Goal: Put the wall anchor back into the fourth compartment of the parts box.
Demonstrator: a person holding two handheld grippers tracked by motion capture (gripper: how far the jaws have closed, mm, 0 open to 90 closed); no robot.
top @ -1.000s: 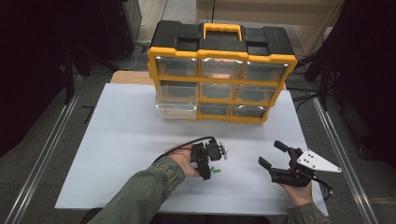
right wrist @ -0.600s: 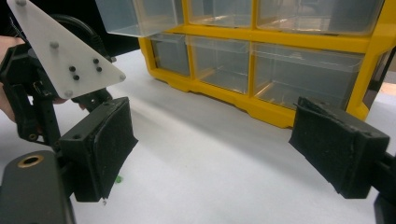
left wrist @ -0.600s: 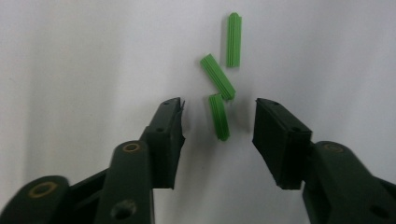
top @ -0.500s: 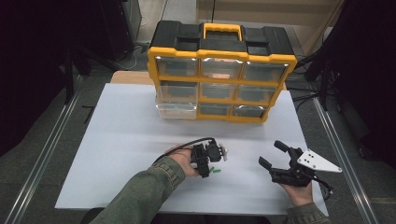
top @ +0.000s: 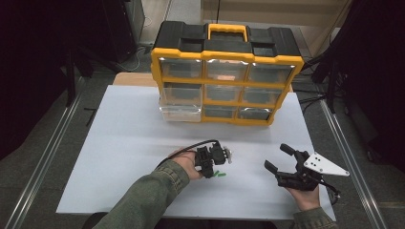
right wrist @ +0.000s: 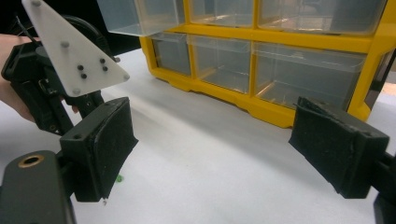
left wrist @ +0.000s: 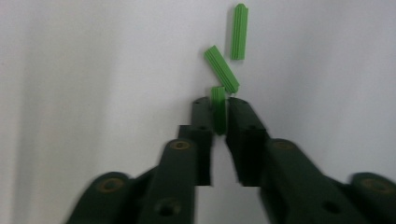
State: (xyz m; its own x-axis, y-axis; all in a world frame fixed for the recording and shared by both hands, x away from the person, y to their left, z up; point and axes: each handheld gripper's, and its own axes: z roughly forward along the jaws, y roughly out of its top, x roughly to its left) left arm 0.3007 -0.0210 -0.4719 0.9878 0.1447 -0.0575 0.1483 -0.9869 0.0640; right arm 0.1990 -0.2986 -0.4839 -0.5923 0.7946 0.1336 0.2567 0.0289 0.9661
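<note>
On the near left of the white bench (top: 119, 143), the left gripper (left wrist: 218, 114) has just been closing its black fingers (left wrist: 201, 121) and now pinches one small green ribbed plastic wall plug (left wrist: 217, 109) between their tips, low against the bench top, with two more green plugs (left wrist: 224, 69) lying loose just beyond. Behind stands the yellow and black organiser with clear drawers (top: 224, 76), while at the right the right gripper (top: 281, 157) hovers with its fingers spread wide, holding nothing.

green ribbed wall plugs (left wrist: 218, 109); yellow-black organizer (top: 225, 71), clear drawers; white table sheet (top: 124, 143); black left gripper (left wrist: 218, 114) jaws.
</note>
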